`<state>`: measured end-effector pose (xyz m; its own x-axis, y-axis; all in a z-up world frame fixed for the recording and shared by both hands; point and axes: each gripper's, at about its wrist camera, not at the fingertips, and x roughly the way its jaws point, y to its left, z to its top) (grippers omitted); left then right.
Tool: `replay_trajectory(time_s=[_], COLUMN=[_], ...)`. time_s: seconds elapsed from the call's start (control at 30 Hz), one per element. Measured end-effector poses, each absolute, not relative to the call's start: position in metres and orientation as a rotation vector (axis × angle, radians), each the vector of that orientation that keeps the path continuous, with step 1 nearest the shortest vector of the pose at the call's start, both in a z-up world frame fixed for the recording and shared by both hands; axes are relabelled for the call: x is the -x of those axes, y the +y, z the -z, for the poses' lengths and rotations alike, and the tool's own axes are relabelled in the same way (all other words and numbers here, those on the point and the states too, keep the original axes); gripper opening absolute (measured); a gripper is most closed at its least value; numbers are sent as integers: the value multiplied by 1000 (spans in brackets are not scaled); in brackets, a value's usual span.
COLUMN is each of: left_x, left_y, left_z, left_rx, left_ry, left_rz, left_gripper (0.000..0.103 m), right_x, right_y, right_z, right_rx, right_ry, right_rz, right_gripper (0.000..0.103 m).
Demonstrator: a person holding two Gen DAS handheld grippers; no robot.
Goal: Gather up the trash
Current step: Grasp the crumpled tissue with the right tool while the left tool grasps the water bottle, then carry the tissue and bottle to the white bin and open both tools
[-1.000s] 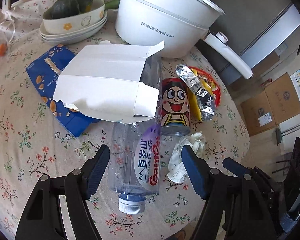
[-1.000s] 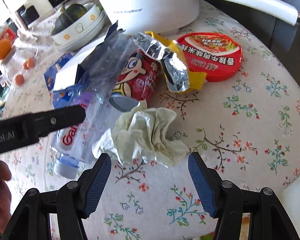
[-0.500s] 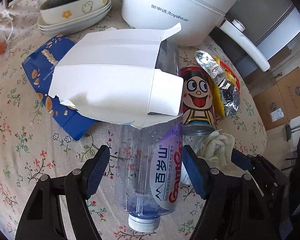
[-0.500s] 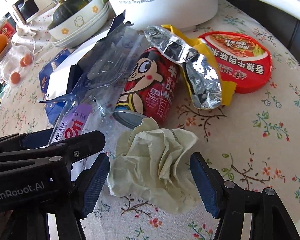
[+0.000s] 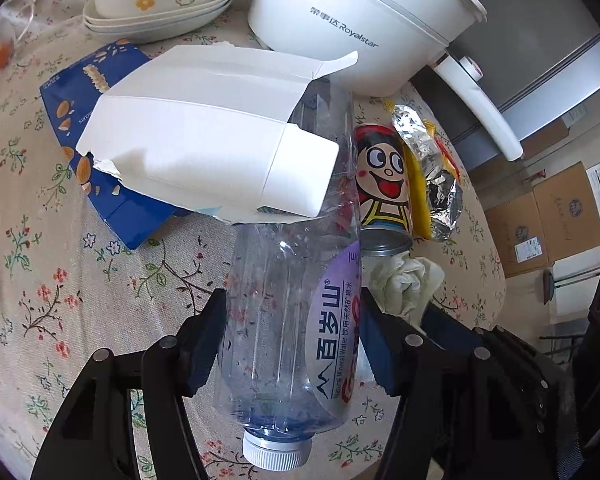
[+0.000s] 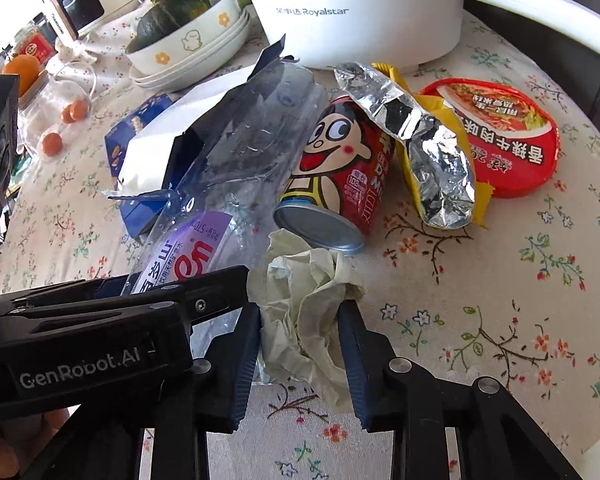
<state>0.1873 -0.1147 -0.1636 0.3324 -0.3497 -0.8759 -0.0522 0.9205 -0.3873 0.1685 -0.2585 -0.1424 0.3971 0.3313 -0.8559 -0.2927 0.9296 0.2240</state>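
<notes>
Trash covers a floral tablecloth (image 6: 480, 320) as the left gripper (image 5: 290, 344) clamps a clear, empty plastic bottle (image 5: 296, 320) near its capped end, pads pressing both sides. The right gripper (image 6: 300, 344) has its jaws drawn narrow on a crumpled pale tissue (image 6: 304, 300) lying just beside the bottle. A red cartoon can (image 6: 336, 176) lies on its side between the bottle and a foil snack wrapper (image 6: 424, 152). Behind, a green squash (image 6: 168, 12) sits in a cream bowl (image 6: 192, 44) beside a white Royalstar pot (image 6: 360, 8).
</notes>
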Motion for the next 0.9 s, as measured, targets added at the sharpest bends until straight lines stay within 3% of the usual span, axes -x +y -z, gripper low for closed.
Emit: replay_trajectory(time_s=[0.9], left_x=[-130], left_y=[-99], left_z=[115], left_rx=[487], left_ry=[1110], left_rz=[233], left_gripper=[64], right_x=[-135], right_y=[-293], right_z=[111], right_rx=[-125], right_ry=[1057], right_rz=[-412], right_gripper=[21])
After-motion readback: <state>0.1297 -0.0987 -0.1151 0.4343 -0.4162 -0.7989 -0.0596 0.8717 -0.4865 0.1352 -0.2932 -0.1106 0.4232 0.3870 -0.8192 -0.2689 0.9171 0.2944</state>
